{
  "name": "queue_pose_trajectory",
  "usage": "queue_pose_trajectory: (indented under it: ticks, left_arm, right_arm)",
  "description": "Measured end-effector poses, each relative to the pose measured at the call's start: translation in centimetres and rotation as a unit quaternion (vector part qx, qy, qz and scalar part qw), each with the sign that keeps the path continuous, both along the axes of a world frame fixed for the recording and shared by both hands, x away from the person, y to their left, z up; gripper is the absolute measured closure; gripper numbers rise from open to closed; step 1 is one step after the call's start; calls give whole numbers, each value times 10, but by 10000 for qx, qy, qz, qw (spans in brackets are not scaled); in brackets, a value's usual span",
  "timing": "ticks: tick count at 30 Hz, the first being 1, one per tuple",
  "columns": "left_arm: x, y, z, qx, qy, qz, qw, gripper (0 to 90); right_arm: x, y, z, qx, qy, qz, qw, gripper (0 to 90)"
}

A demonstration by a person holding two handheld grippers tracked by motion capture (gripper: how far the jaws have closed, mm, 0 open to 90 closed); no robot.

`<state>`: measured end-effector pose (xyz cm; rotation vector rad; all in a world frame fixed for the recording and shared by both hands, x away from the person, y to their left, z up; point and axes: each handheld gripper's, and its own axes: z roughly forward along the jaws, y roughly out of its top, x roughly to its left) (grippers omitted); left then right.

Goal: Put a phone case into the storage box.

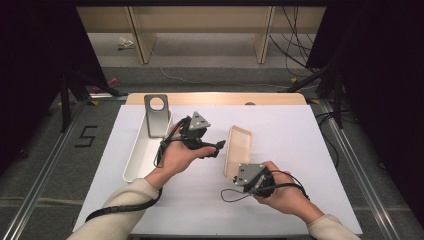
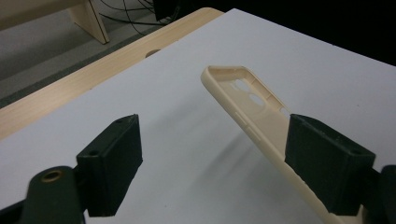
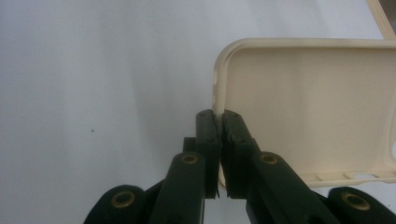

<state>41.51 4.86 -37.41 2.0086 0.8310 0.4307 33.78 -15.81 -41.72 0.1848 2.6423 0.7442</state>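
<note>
A cream phone case (image 1: 238, 150) is held tilted up off the white table sheet (image 1: 300, 145), its hollow side facing right. My right gripper (image 1: 234, 176) is shut on the rim at its near end; in the right gripper view the jaws (image 3: 219, 122) pinch the thin side wall of the case (image 3: 308, 102). My left gripper (image 1: 218, 148) sits just left of the case with its jaws open. In the left gripper view, the case (image 2: 254, 109) runs along the inside of the right jaw of my left gripper (image 2: 212, 135), and I cannot tell whether that pad touches it.
A long white tray (image 1: 137, 155) lies at the left of the sheet, with a grey plate with a round hole (image 1: 157, 115) leaning at its far end. A wooden table edge (image 1: 215, 98) borders the back. Bare sheet lies to the right of the case.
</note>
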Motion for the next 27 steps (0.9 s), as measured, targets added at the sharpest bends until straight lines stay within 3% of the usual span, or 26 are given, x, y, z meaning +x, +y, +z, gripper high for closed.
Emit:
queue_pose_trajectory:
  ticks: [14,22,27]
  left_arm:
    - [22,-25,-1,148,187,73,9997,255]
    - [36,-31,-4,202,464,130,9986,353]
    - [41,-32,-7,59,684,149,9975,393]
  right_arm:
    - [-4,4,3,-51,-42,86,9999,870]
    - [-6,6,4,-74,-89,120,9999,871]
    - [-6,6,5,-90,-190,140,9997,871]
